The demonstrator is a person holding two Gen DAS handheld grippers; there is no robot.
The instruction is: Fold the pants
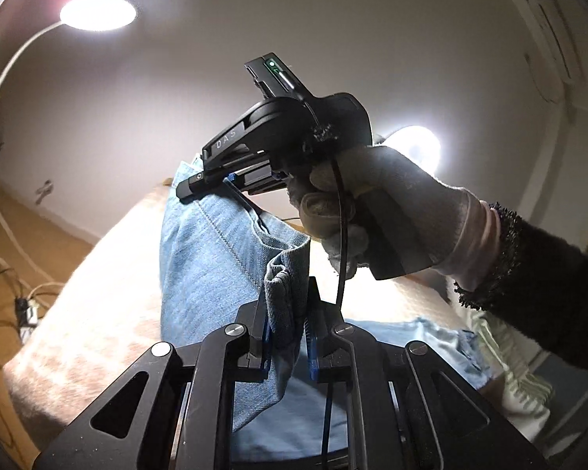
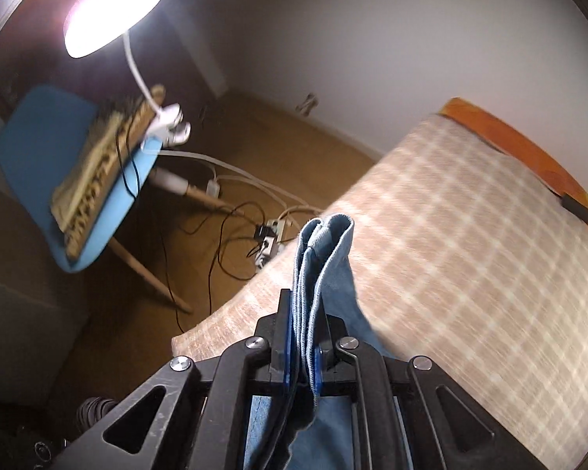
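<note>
Left gripper [image 1: 288, 329] clamped on jeans [image 1: 215, 258] hem; right gripper [image 2: 303, 337] pinching stacked denim edge. Both ends raised above checked bed [image 2: 470, 235], likely to carry one end over for fold.

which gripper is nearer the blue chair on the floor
Right, as far as the views show. The right gripper, shut on the jeans, has the blue chair just past the bed edge. The left gripper view shows no chair.
</note>
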